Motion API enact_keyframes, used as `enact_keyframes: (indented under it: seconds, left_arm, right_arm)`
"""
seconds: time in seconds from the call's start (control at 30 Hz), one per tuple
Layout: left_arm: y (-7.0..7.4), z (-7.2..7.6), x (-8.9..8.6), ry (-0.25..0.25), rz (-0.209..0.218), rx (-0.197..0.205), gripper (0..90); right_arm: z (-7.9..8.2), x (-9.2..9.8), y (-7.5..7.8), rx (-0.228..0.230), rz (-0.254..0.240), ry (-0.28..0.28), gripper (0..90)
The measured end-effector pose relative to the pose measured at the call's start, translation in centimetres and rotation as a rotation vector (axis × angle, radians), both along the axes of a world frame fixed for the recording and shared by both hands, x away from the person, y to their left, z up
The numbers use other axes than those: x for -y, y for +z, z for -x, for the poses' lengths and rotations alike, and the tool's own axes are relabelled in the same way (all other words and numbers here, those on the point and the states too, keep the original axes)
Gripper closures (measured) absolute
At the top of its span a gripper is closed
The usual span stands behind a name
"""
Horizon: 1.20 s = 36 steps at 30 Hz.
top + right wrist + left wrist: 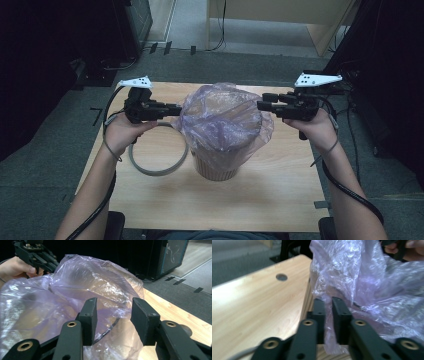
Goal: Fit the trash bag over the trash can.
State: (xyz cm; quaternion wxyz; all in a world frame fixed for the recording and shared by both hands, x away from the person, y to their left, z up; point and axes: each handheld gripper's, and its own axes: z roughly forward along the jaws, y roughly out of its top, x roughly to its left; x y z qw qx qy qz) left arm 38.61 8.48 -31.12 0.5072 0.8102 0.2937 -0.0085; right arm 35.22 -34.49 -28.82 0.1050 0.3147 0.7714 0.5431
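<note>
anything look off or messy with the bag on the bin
Yes. The purple bag sits bunched and puffed over the bin instead of lining it, with its edge hanging uneven down the sides. The left gripper pinches a fold of it. A grey ring lies loose on the table beside the bin.

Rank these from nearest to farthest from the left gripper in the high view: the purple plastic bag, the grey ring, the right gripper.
1. Purple plastic bag: pinched between the jaws of the left gripper, at the bag's left edge.
2. Grey ring: lying flat on the table, just below that gripper, near the person's left hand.
3. Right gripper: across the bag, on its right side.
</note>
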Motion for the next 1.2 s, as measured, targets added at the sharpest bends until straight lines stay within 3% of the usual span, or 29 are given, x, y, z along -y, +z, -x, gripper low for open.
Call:
enact_keyframes:
  seconds: [0.23, 0.4, 0.47, 0.57, 0.8, 0.93, 1.07, 1.2]
  left_arm:
    - [-1.0, -1.2, 1.0, 0.031, 0.008, 0.023, 86.6]
    - [-1.9, -1.8, 1.7, 0.05, -0.02, 0.03, 86.3]
    - [-2.3, -2.0, 1.7, 0.038, -0.008, 0.027, 82.8]
    - [-2.4, -2.0, 1.3, 0.024, 0.027, 0.053, 73.3]
    - [-0.7, -1.8, -0.7, 0.03, 0.045, 0.08, 60.5]
    - [0.7, -1.9, -1.4, 0.026, 0.066, 0.088, 58.1]
    - [2.2, -2.1, -1.0, 0.006, 0.08, 0.098, 55.2]
    - [2.7, -2.3, 0.5, -0.029, 0.053, 0.091, 54.0]
  right_arm:
    - [-0.6, -0.5, 0.1, 0.008, -0.012, 0.003, 58.1]
    - [-0.8, -0.5, -0.1, 0.0, -0.004, 0.002, 60.6]
    - [-0.9, -0.5, -0.4, -0.008, 0.001, 0.001, 64.0]
    - [-1.0, -0.4, -0.8, -0.014, 0.018, 0.001, 65.1]
    - [-0.7, -0.1, 0.2, 0.01, -0.015, 0.012, 56.3]
    - [-0.9, -0.8, 0.7, 0.02, 0.005, 0.037, 50.6]
    - [-1.7, -1.8, 0.6, 0.012, 0.032, 0.051, 49.1]
    - [-2.5, -2.8, 0.8, 0.009, 0.027, 0.062, 51.8]
